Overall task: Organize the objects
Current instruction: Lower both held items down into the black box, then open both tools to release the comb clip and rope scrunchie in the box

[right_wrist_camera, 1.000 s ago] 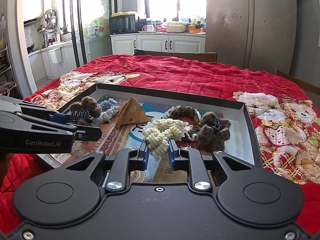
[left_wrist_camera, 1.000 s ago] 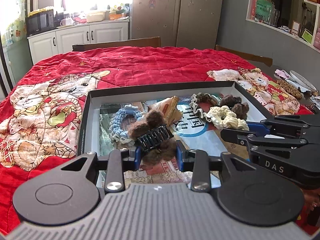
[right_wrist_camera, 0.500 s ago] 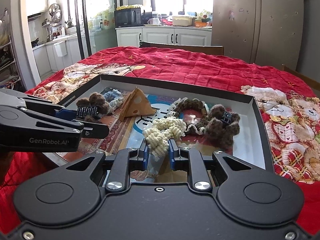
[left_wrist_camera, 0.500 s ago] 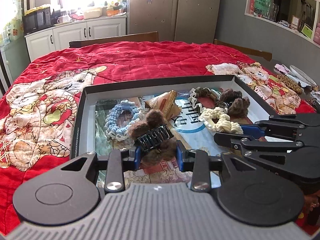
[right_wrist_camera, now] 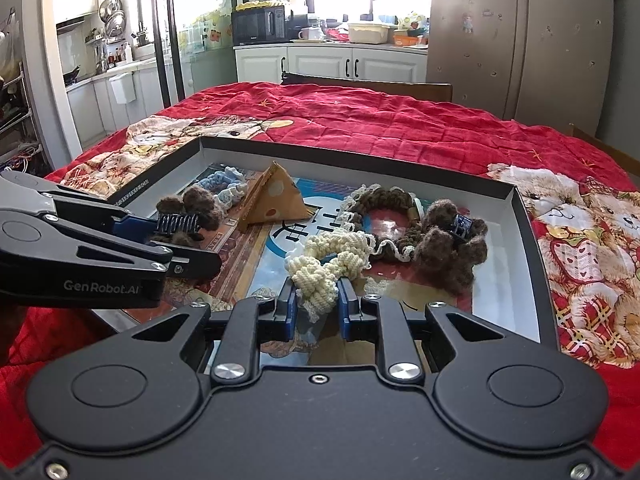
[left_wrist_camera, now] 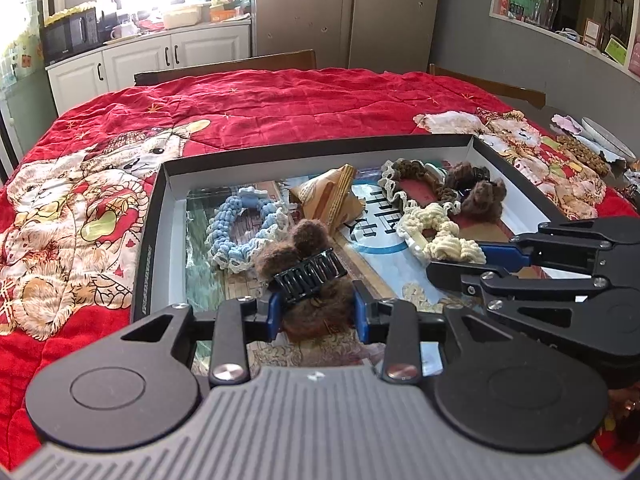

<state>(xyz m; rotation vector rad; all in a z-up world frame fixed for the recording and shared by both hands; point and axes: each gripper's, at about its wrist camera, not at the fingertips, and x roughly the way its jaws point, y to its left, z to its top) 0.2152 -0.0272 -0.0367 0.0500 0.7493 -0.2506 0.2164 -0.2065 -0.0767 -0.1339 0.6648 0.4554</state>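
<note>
Red quilted cloth [left_wrist_camera: 280, 104] with cartoon bears covers the surface, and on it sits a shallow black box [left_wrist_camera: 154, 216] that holds everything we are sorting. Our left tongs [left_wrist_camera: 318, 312] are clamped on a brown furry hair claw [left_wrist_camera: 308, 272] just above the near left part of the box; their jaws have just been opening a touch, yet the fur sits between the pads. We judge this claw light, its plush soft and compressible over a stiff plastic comb, so gripping the fuzzy body is safe while the teeth could snap if squeezed. Our right tongs [right_wrist_camera: 318, 306] pinch a cream crocheted scrunchie [right_wrist_camera: 332, 260] by its near end, the rest lying on the box floor. It looks floppy and nearly weightless; any thick loop gives a good hold. Farther out lie a blue scrunchie [left_wrist_camera: 240, 228], a cheese-shaped wedge [left_wrist_camera: 328, 196], a brown lace-edged scrunchie [right_wrist_camera: 384, 208] and a second furry claw [right_wrist_camera: 452, 248].
</note>
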